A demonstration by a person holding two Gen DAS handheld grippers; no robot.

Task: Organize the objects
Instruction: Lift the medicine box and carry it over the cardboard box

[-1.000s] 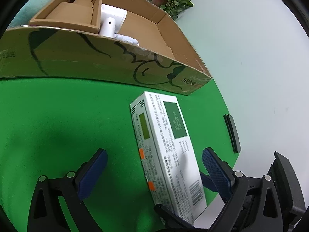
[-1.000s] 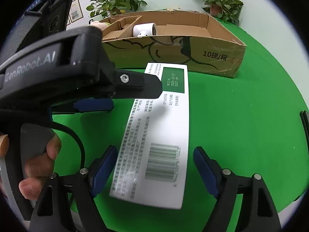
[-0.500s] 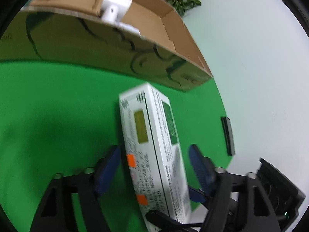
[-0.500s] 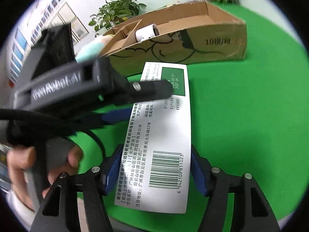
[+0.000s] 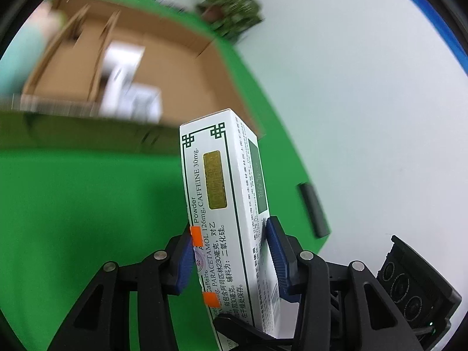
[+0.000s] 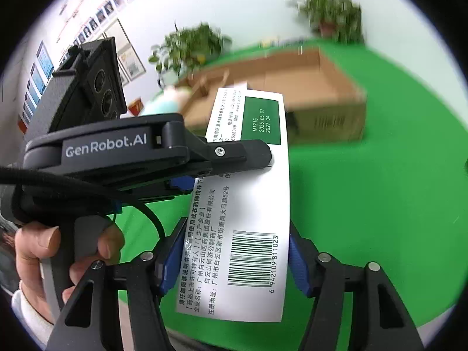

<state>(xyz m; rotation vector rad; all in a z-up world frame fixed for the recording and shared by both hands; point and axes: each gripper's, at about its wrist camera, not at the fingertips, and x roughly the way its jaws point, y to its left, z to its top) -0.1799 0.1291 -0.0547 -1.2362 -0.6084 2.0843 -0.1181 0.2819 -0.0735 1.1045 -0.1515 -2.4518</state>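
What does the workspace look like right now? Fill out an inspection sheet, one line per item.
Surface: green table cover, bare in front of the carton.
Job's things: white medicine box, lifted off the cover, gripped from two sides; open cardboard carton behind it, already holding white items, blurred.
Clutter: small dark bar at the cover's edge.
Grippers: left gripper shut on the box's narrow sides, jaws just closed in; right gripper shut on its wide face by the barcode end.
Cables: black cable along the left gripper's body.
Surroundings: potted plants, framed pictures on the wall, a hand on the left gripper's handle.
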